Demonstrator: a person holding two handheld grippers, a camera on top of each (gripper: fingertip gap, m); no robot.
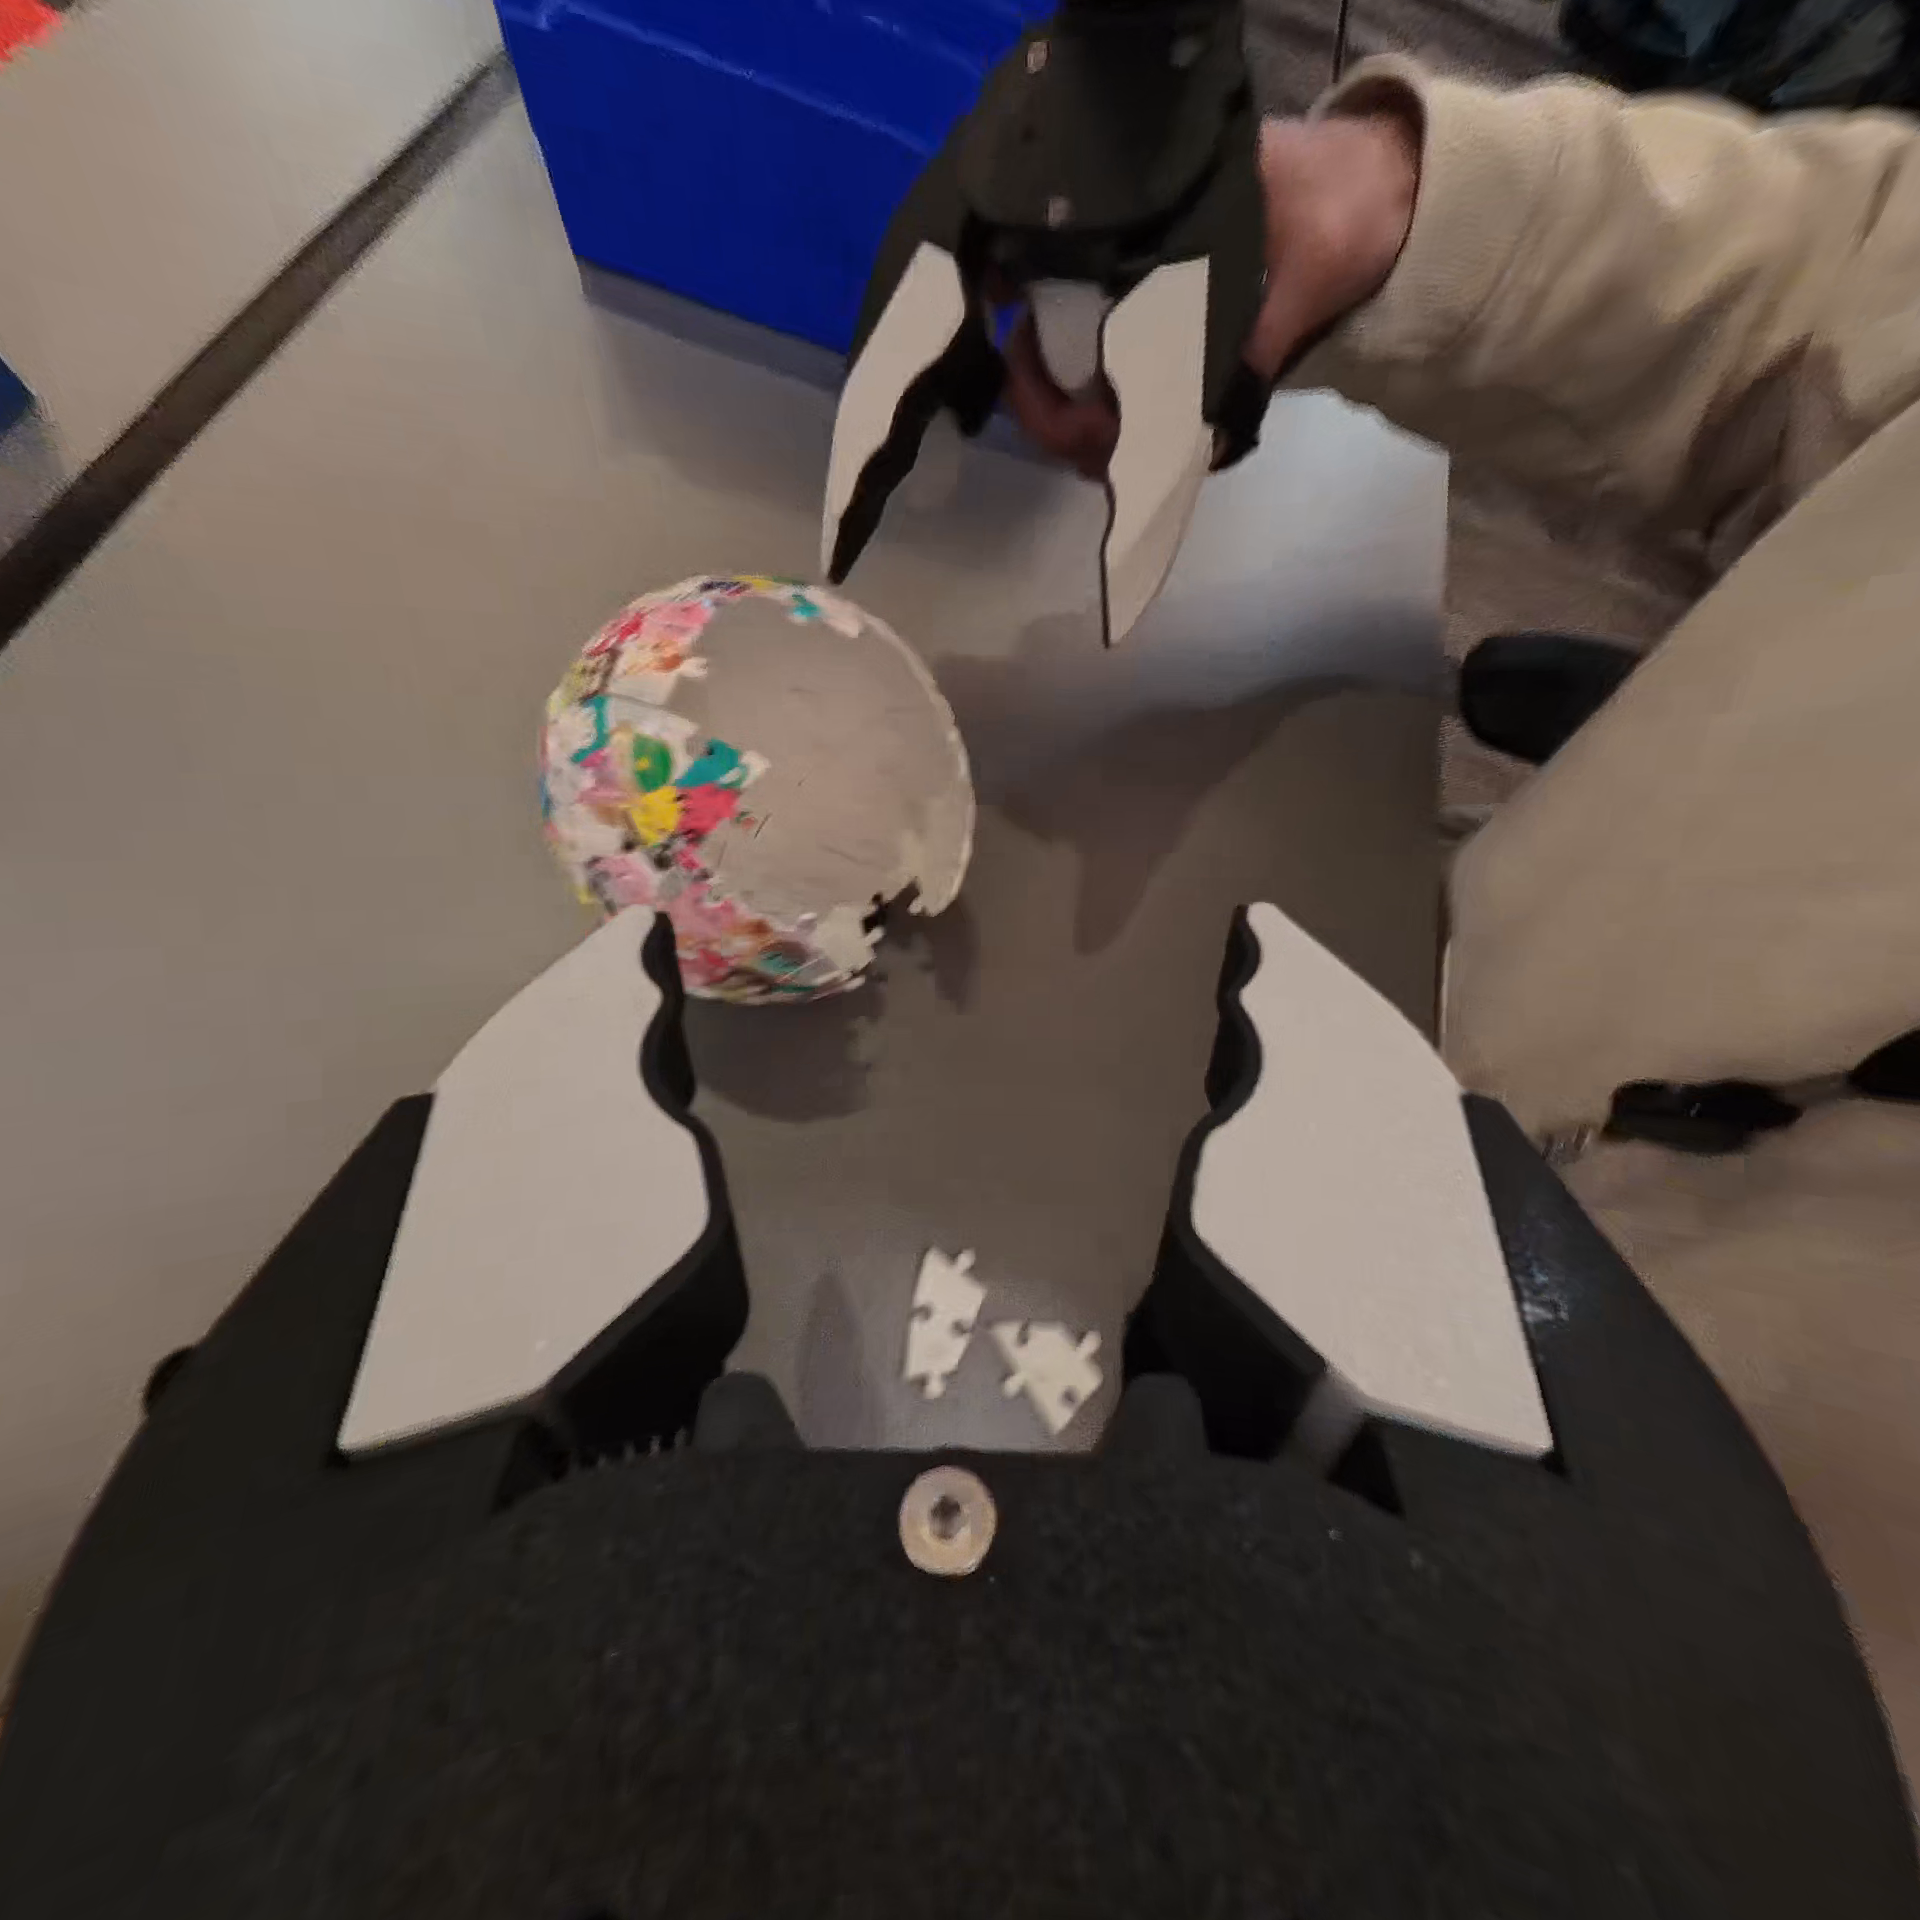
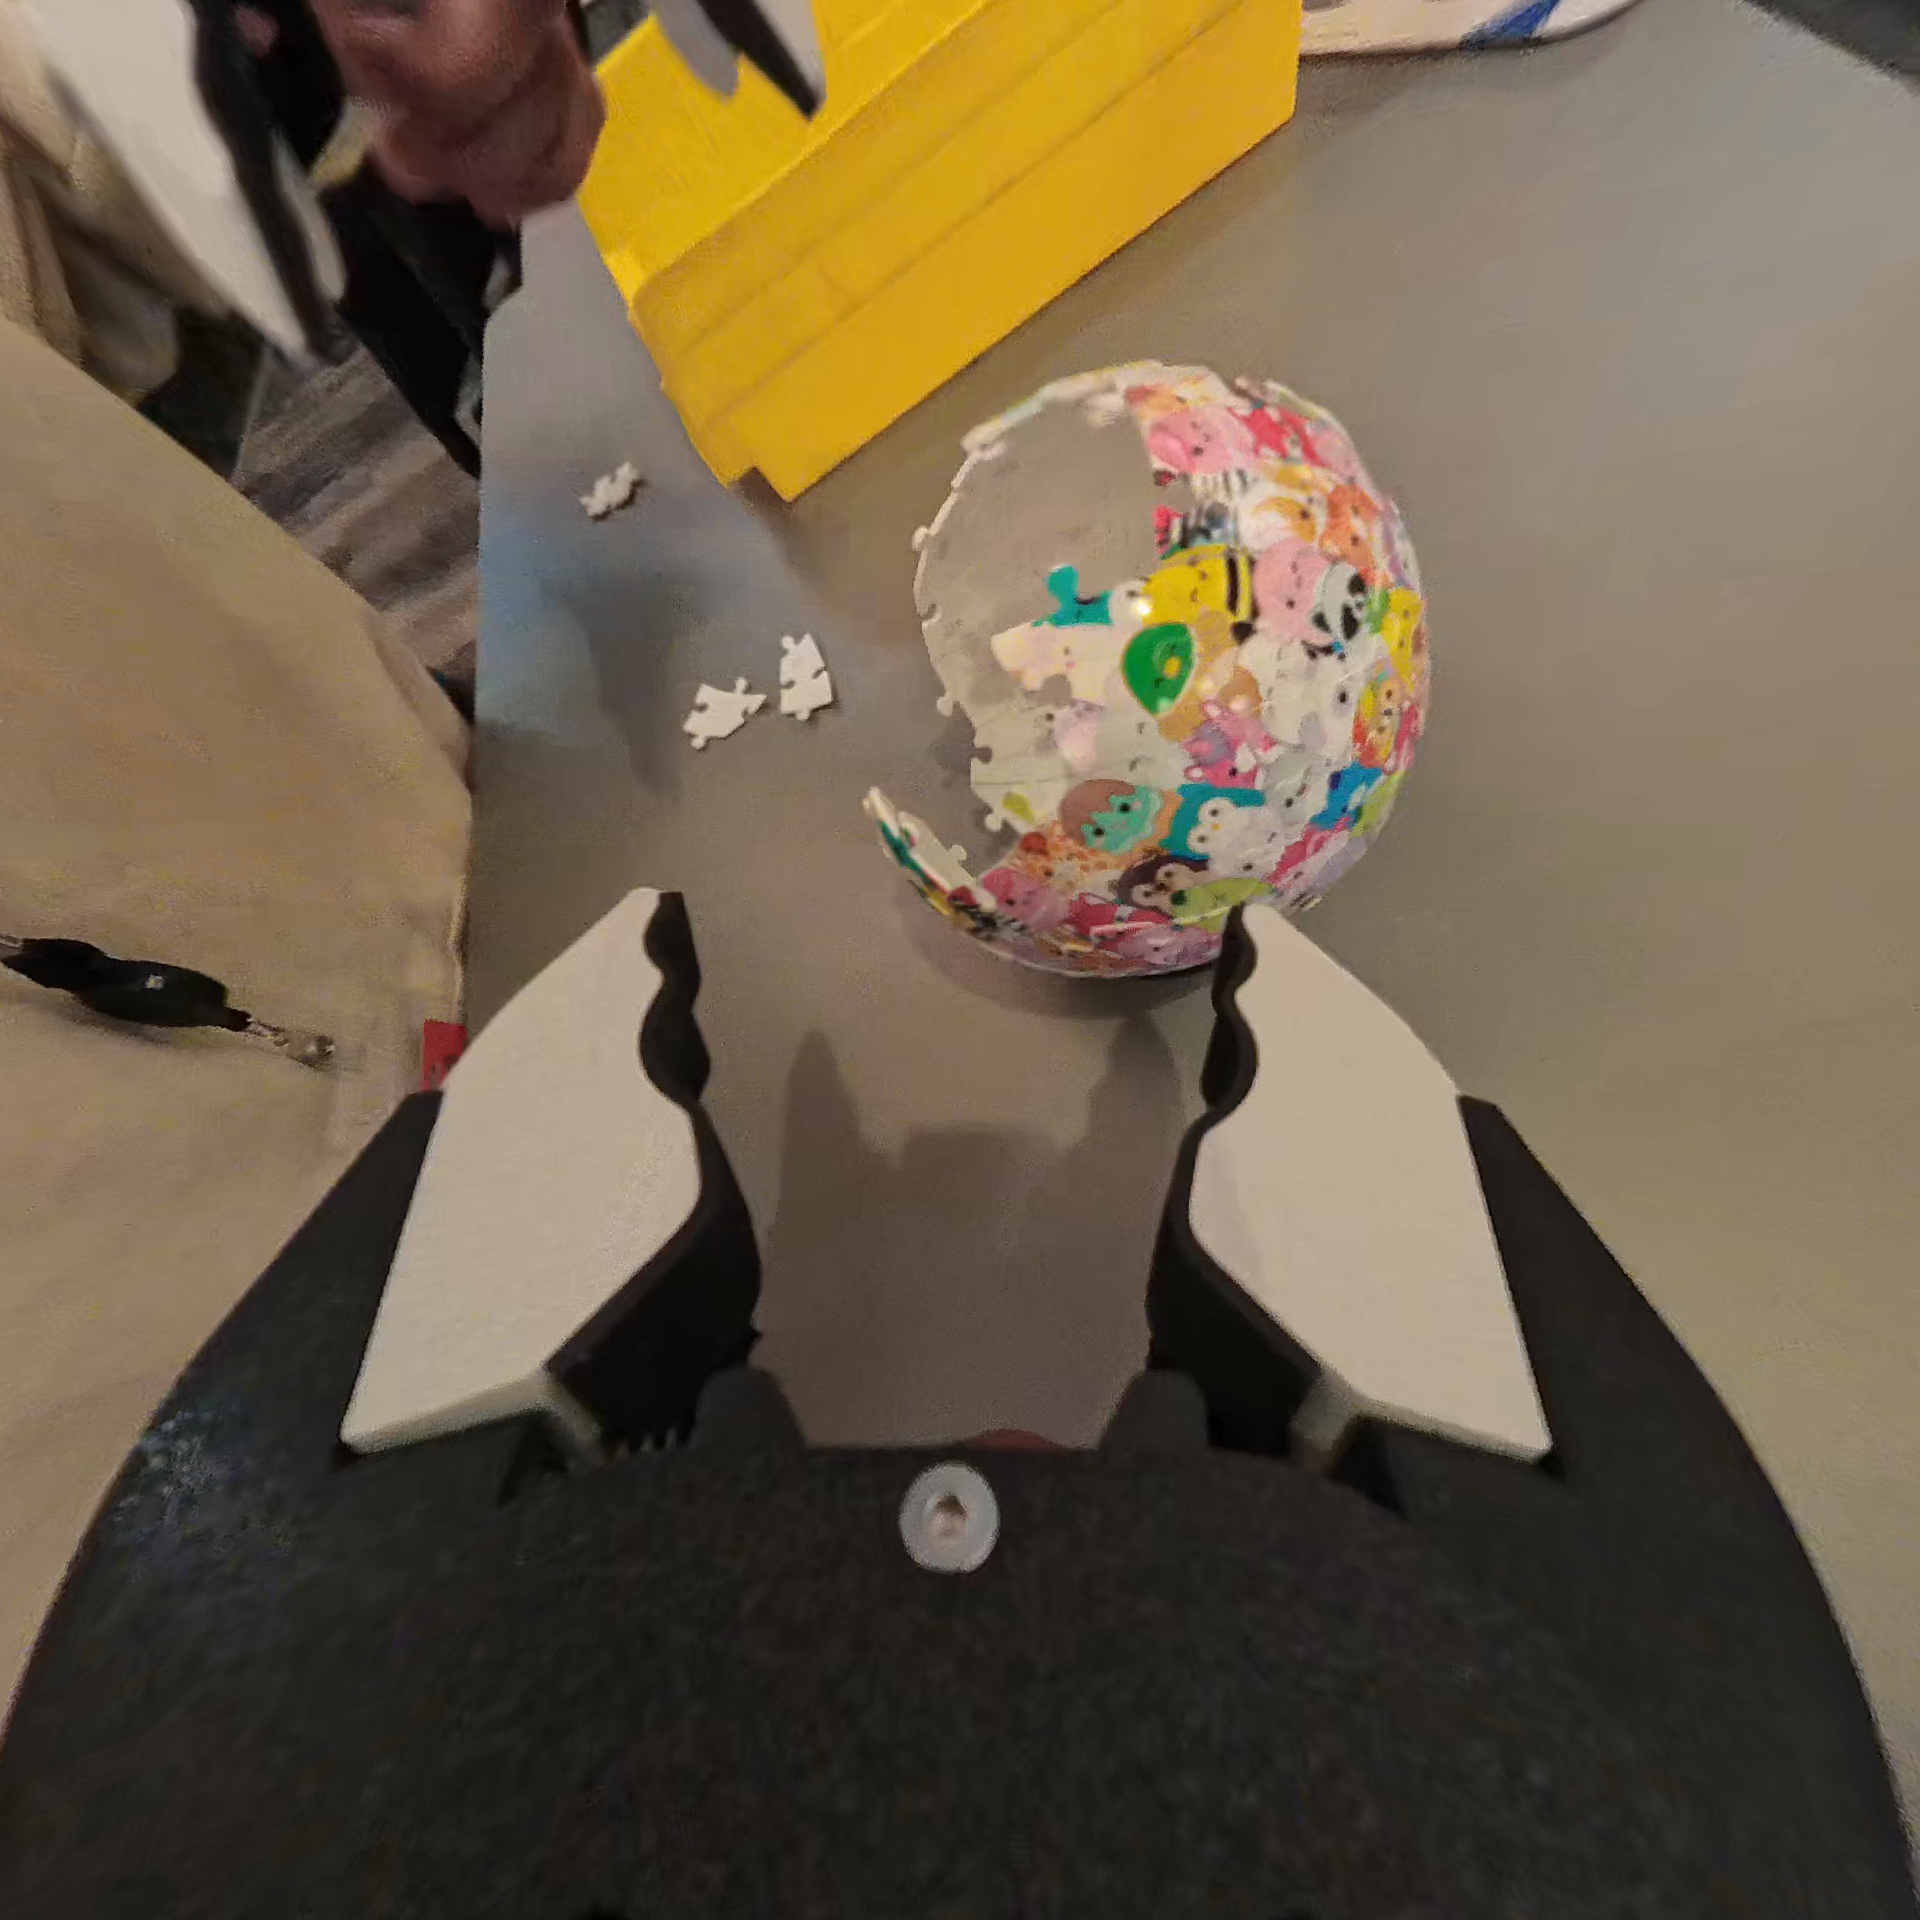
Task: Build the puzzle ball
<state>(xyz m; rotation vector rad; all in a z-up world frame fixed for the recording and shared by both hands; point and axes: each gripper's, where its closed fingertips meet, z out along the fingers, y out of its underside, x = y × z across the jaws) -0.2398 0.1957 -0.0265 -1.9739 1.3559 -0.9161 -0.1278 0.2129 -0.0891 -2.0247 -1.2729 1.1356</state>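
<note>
Left claw (image 1: 940,935) low over the grey counter (image 1: 312,727), pointing forward, level with the surface; jaws spread wide, nothing held. Its left fingertip (image 1: 634,935) sits just beside the near lower edge of the puzzle ball (image 1: 727,790); contact cannot be told. Two loose white pieces (image 1: 992,1335) lie face down on the counter between the left claw's fingers, near its base.

Puzzle ball rests on the counter, unfinished: a colourful cartoon-print shell with a large ragged gap showing the plain grey-white inside. In the right wrist view the ball (image 2: 1226,665) has a loosened flap of pieces (image 2: 914,842) splayed outward at its lower left edge. A third white piece (image 2: 611,488) lies farther back near the counter edge, by a yellow box (image 2: 935,229).

Right claw (image 1: 977,603), seen across in the left view, tips angled down toward the counter just behind the ball, held by a hand (image 1: 1320,239) in a beige sleeve (image 1: 1610,260); jaws wide apart, empty. In its own view the right claw (image 2: 951,914) shows its right fingertip (image 2: 1247,935) at the ball's near underside. Blue bin (image 1: 748,156) behind
</note>
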